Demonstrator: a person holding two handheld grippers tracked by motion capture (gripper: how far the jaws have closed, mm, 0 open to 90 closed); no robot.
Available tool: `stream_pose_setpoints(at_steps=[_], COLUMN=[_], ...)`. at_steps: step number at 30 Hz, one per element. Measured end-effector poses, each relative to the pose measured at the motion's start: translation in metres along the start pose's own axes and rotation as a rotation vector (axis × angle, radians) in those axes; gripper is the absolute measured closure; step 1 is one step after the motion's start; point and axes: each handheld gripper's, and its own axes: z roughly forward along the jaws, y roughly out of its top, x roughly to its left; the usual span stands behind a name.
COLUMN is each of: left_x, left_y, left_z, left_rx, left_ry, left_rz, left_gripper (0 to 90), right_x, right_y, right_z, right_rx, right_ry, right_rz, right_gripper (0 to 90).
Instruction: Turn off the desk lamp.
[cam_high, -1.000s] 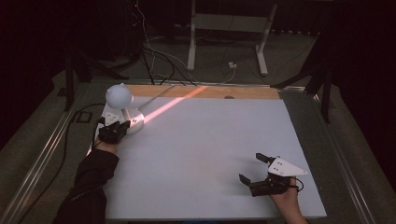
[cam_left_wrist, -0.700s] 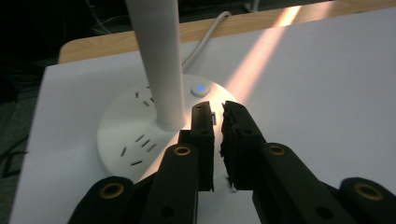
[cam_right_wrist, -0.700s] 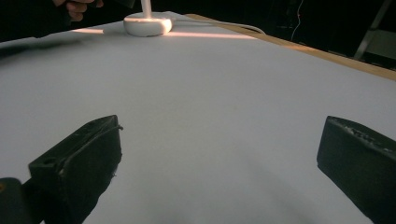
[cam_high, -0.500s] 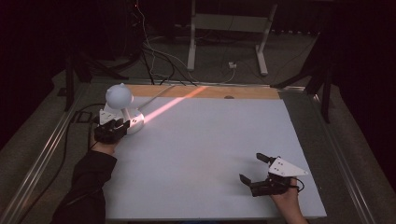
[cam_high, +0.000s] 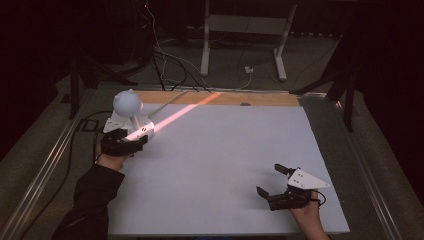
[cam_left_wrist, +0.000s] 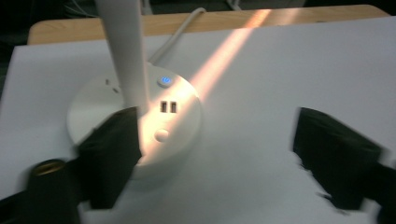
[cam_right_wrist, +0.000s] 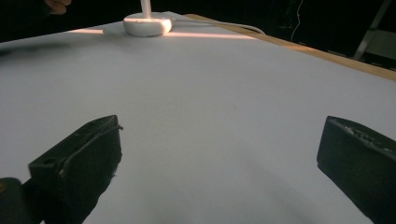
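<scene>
The left gripper (cam_left_wrist: 215, 154) had crept forward, jaws wide, 1 jaw overlapping the round white plastic lamp base (cam_left_wrist: 135, 116) at the white surface's (cam_high: 225, 170) far-left corner; probably approaching. The right gripper (cam_high: 274, 181) rested wide, unmoved.

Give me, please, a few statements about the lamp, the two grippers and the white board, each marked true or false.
1. The left gripper is open, with one jaw at the lamp base. True.
2. The right gripper is clamped on the lamp's cord. False: it is open over the bare white board, far from the lamp.
3. A small blue light glows on the base. True.
4. The lamp stands at the board's near right corner. False: it stands at the far left.
5. A white cord leads from the base toward the wooden strip. True.
</scene>
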Motion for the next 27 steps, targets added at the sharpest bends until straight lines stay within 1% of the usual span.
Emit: stream_pose_setpoints(at_steps=[2, 3, 5, 7, 8, 16, 21, 27], left_x=[-0.002, -0.003, -0.006, -0.010, -0.012, -0.031, -0.043, -0.050], left_y=[0.000, -0.001, -0.002, -0.004, -0.005, -0.015, -0.025, -0.036], left_z=[-0.003, -0.004, -0.007, -0.010, -0.011, -0.026, -0.032, -0.039], left_rx=[0.007, 0.011, 0.000, 0.004, 0.003, -0.014, -0.008, 0.007], left_ry=[-0.025, -0.039, -0.056, -0.077, -0.087, -0.155, -0.184, -0.215], left_rz=[-0.008, -0.005, 0.009, 0.021, 0.030, 0.087, 0.112, 0.140], left_gripper=[10.4, 9.9, 7.1, 5.9, 2.9, 1.2, 1.1, 1.1], right_x=[0.000, 0.000, 0.000, 0.000, 0.000, 0.000, 0.000, 0.000], right_y=[0.000, 0.000, 0.000, 0.000, 0.000, 0.000, 0.000, 0.000], right_z=[0.000, 0.000, 0.000, 0.000, 0.000, 0.001, 0.001, 0.002], right_rx=[0.000, 0.000, 0.000, 0.001, 0.001, 0.001, 0.002, 0.003], right_ry=[0.000, 0.000, 0.001, 0.002, 0.002, 0.004, 0.004, 0.005], right_rz=[0.000, 0.000, 0.001, 0.003, 0.004, 0.002, 0.005, 0.004], right_gripper=[0.0, 0.0, 0.0, 0.0, 0.0, 0.0, 0.0, 0.0])
